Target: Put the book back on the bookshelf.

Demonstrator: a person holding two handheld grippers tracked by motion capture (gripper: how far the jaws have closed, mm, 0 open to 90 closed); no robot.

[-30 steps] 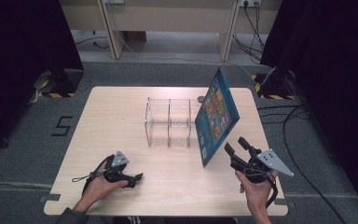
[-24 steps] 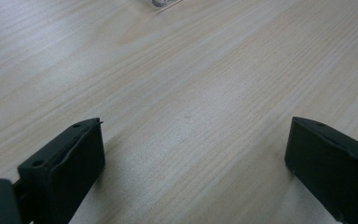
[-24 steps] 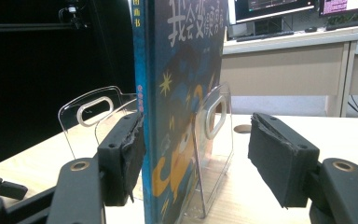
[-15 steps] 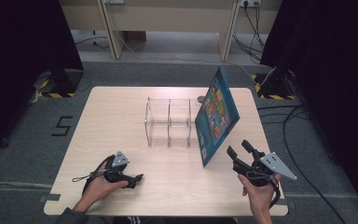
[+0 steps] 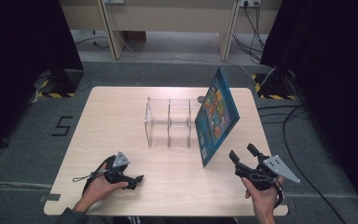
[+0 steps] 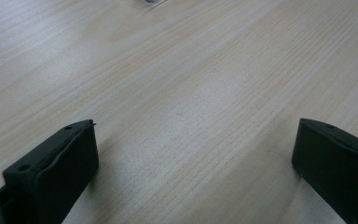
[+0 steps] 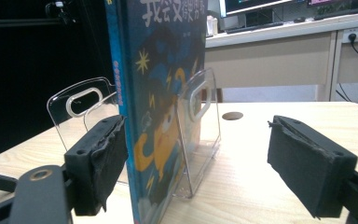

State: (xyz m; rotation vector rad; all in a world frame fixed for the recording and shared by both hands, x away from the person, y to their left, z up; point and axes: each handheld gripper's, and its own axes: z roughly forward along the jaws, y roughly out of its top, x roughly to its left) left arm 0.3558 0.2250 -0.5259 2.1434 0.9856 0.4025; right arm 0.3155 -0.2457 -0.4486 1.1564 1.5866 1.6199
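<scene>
One book [image 5: 216, 116], one clear rack [image 5: 168, 122], two grippers, one table [image 5: 112, 121].

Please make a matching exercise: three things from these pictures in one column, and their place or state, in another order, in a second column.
1. book
2. clear rack
3. left gripper

a. jaws open, low over bare wood
b. stands on edge at the right end of the rack
c. stands empty at the table's middle

Pairs: 1-b, 2-c, 3-a
</scene>
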